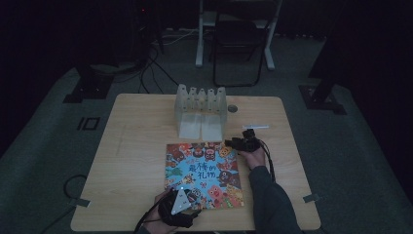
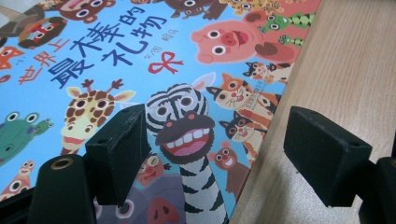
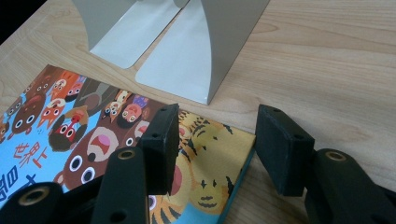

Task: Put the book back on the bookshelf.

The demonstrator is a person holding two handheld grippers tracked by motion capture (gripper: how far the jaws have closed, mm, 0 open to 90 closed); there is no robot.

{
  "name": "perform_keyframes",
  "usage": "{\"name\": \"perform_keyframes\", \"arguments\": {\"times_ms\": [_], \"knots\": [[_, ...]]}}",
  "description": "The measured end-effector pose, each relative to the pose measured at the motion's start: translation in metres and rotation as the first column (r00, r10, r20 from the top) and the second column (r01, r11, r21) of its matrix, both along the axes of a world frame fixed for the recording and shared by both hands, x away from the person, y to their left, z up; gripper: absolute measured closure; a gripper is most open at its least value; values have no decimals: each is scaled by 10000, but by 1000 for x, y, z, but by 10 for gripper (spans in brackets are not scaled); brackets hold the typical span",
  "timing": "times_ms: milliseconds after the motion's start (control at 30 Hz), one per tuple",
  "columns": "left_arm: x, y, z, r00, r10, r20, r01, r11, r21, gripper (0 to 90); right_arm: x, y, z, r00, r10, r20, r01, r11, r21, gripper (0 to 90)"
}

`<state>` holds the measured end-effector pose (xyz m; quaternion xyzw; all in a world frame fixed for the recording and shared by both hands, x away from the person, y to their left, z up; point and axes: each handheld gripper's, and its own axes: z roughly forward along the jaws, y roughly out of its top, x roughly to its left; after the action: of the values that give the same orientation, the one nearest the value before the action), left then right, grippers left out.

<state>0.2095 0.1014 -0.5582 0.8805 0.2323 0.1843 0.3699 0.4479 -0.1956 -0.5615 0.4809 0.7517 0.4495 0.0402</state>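
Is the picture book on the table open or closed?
Closed: the picture book lies flat on the table, its front cover with title facing up.

High view very dim (perhaps underexposed); gripper views bright, sharp.
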Motion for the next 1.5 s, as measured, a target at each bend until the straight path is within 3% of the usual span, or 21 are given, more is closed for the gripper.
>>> {"name": "perform_keyframes", "arguments": {"times_ms": [33, 133, 633, 933, 1000, 1333, 1500], "knots": [[2, 0, -2, 9996, 277, 29, -278, 9991, 315, 236, 0, 0, 0, 10000, -10, 2, 10, 10000, -13, 512], [4, 5, -2, 9990, 344, -294, -339, 9993, 166, 223, -1, 1, 1, 10000, -8, 37, 8, 9999, -164, 517], [1, 27, 1, 9969, 671, -399, -671, 9977, 20, 200, -7, 8, 5, 9987, 499, 141, -492, 9979, -413, 545], [-8, 9, 3, 9998, 168, 138, -165, 9997, -203, 167, -9, 3, 17, 9968, 583, 544, -596, 9980, 213, 552], [-10, 0, 4, 9992, 59, 389, -52, 9999, -159, 154, -9, 0, 24, 9966, 600, 560, -636, 9959, 642, 555], [-6, -10, 6, 9968, 329, 731, -308, 9991, -300, 147, -12, 2, 45, 9946, 632, 818, -717, 9919, 1049, 552], [-3, -18, 5, 9910, 474, 1251, -447, 9987, -237, 140, -13, 4, 54, 9934, 728, 885, -825, 9903, 1118, 553]]}}
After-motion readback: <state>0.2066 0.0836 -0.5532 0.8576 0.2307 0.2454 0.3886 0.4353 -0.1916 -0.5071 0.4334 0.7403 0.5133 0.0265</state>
